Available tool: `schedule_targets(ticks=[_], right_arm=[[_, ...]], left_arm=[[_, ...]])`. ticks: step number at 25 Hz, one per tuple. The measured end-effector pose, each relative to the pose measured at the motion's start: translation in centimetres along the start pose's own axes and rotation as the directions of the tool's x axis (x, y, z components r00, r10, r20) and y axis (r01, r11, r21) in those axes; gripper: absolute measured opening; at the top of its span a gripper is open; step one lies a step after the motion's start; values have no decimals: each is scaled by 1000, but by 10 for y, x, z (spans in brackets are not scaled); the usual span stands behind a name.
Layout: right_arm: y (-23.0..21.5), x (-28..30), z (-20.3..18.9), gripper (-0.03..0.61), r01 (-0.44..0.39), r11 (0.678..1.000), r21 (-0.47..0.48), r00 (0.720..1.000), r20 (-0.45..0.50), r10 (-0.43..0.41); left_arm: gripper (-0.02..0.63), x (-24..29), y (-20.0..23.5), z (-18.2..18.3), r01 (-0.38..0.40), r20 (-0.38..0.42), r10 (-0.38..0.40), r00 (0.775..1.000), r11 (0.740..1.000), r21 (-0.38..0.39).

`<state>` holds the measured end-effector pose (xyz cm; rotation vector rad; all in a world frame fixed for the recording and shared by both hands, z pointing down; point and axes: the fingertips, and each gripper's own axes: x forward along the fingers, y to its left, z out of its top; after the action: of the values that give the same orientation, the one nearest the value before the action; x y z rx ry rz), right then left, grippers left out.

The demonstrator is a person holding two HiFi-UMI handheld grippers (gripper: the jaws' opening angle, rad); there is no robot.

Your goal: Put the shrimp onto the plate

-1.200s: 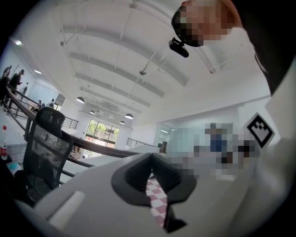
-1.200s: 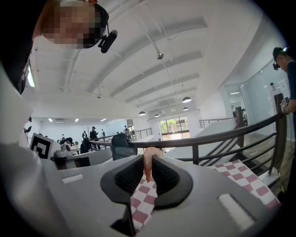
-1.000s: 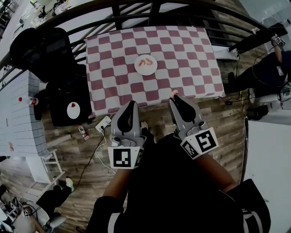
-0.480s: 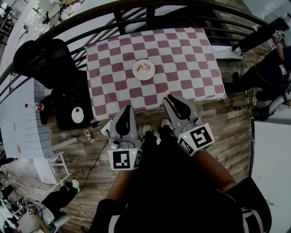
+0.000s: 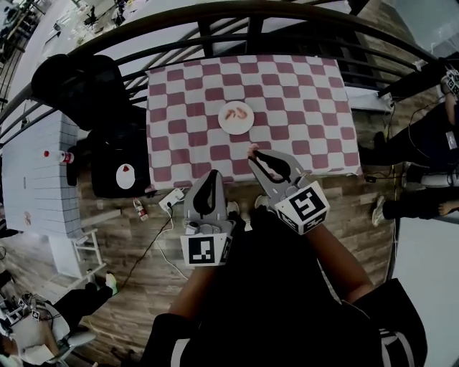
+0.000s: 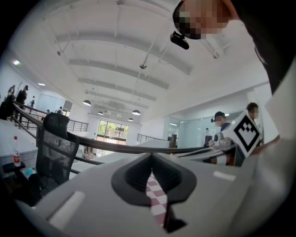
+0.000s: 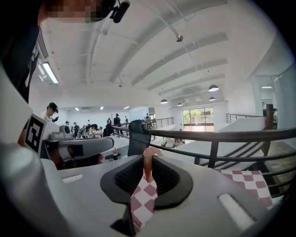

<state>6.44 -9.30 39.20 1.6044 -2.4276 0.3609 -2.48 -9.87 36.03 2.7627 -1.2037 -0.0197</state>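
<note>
A white plate [image 5: 224,126] sits mid-table on the red-and-white checked cloth [image 5: 308,93], with two pink shrimp [image 5: 237,113] lying on it. My right gripper [image 5: 254,153] hovers over the cloth's near edge, just short of the plate. It is shut on a pink shrimp [image 5: 252,148], which in the right gripper view stands upright between the black pads [image 7: 148,163]. My left gripper [image 5: 212,175] hangs over the floor at the table's near edge. Its jaws are together with nothing between them [image 6: 152,185].
A dark railing [image 5: 251,21] curves behind the table. A black chair [image 5: 79,82] and a black seat with a small white dish [image 5: 126,175] stand to the left. A white table [image 5: 36,172] is further left. People stand at the right [image 5: 430,122].
My right gripper has carried the shrimp forward from the table's front edge to over the cloth, closer to the plate. The left gripper has kept its place near the edge.
</note>
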Motion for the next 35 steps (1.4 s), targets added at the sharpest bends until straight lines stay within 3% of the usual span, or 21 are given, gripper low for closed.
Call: schedule_targets(ticks=[11, 15, 19, 29, 35], right_arm=[[-34, 52, -28, 58, -117, 991, -66, 985, -132, 108], [-45, 71, -41, 58, -148, 987, -55, 975, -175, 136], [-53, 91, -57, 58, -190, 982, -15, 957, -226, 182], [-66, 131, -104, 58, -256, 965, -58, 905, -366, 218], [-74, 154, -139, 58, -300, 951, -74, 861, -450, 237]], left_arm=[[9, 24, 10, -14, -80, -47, 81, 996, 997, 17], [9, 37, 13, -14, -100, -42, 99, 994, 995, -9], [9, 44, 25, -19, -134, -53, 133, 990, 991, -13], [9, 45, 51, -16, -225, -34, 225, 974, 974, 0], [9, 33, 55, -30, -268, -90, 265, 960, 963, -24]])
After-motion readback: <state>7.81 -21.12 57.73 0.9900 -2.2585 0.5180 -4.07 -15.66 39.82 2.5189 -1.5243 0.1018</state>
